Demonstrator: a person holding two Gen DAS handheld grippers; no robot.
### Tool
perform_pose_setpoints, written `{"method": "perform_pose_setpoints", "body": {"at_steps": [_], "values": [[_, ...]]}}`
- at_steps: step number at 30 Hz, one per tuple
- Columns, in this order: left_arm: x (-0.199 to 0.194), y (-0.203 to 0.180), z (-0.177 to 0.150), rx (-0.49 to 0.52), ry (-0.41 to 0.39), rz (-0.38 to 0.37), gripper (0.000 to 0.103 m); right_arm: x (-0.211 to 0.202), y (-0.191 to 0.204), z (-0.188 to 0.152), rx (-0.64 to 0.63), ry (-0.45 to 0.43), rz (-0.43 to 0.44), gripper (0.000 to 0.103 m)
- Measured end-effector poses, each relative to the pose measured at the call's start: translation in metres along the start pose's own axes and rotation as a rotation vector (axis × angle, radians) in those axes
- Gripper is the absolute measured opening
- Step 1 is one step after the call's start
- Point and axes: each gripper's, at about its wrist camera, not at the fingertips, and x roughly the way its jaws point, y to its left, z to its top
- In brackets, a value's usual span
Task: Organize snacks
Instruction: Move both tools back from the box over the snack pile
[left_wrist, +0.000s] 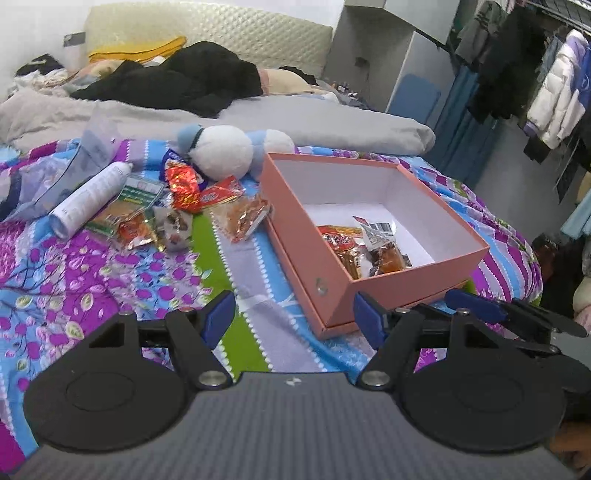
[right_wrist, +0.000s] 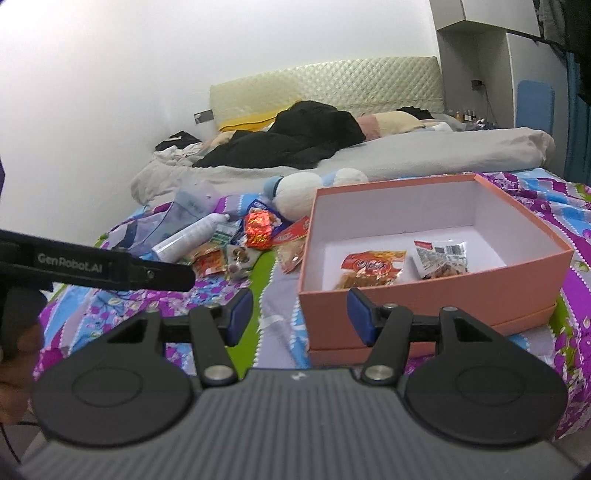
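Two empty claws, left (left_wrist: 293, 319) wide and right (right_wrist: 300, 317) narrower, face light, crinkly snack packets (left_wrist: 177, 206) beside the pink box (left_wrist: 332, 280); pinching a sealed edge looks safest.

Left gripper (left_wrist: 293, 317): black linkage arms, round black discs at base, silver pivot screws, blue pads on fingers (left_wrist: 221, 317); grey ribbed body with small white mark at near edge. Right gripper (right_wrist: 300, 315): same build, black arms, silver screws, blue pads, grey ribbed housing. In right wrist view, left unit's black side bar carried white "GenRobot.AI" lettering.
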Motion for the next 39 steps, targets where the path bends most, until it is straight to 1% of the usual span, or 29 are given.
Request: {"method": "perform_pose_setpoints", "body": {"at_steps": [2, 5, 8, 17, 20, 21, 22, 31, 34, 39], "values": [[-0.006, 0.004, -0.004, -0.01, -0.001, -0.002, 0.075, -0.002, 0.005, -0.003, 0.001, 0.0, -0.003, 0.059], [-0.013, 0.01, -0.008, -0.009, -0.007, 0.015, 0.075, -0.004, 0.011, -0.007, 0.0, 0.012, 0.001, 0.059], [-0.018, 0.02, -0.011, -0.033, -0.007, 0.014, 0.075, -0.004, 0.018, -0.013, -0.008, 0.027, 0.005, 0.059], [-0.012, 0.043, -0.015, -0.065, 0.013, 0.042, 0.077, 0.007, 0.034, -0.013, -0.036, 0.037, 0.024, 0.059], [-0.006, 0.053, -0.014, -0.082, 0.016, 0.056, 0.079, 0.016, 0.039, -0.013, -0.051, 0.048, 0.033, 0.059], [-0.003, 0.057, -0.013, -0.089, 0.016, 0.062, 0.084, 0.019, 0.04, -0.013, -0.056, 0.051, 0.038, 0.059], [0.0, 0.061, -0.012, -0.095, 0.013, 0.068, 0.085, 0.022, 0.043, -0.013, -0.062, 0.054, 0.043, 0.059], [0.038, 0.107, -0.002, -0.169, 0.008, 0.12, 0.085, 0.059, 0.069, -0.011, -0.127, 0.071, 0.097, 0.059], [0.048, 0.126, 0.004, -0.211, -0.011, 0.124, 0.085, 0.08, 0.076, -0.008, -0.138, 0.085, 0.098, 0.059], [0.077, 0.161, 0.017, -0.277, -0.02, 0.158, 0.085, 0.122, 0.083, -0.003, -0.141, 0.09, 0.106, 0.059]]}}
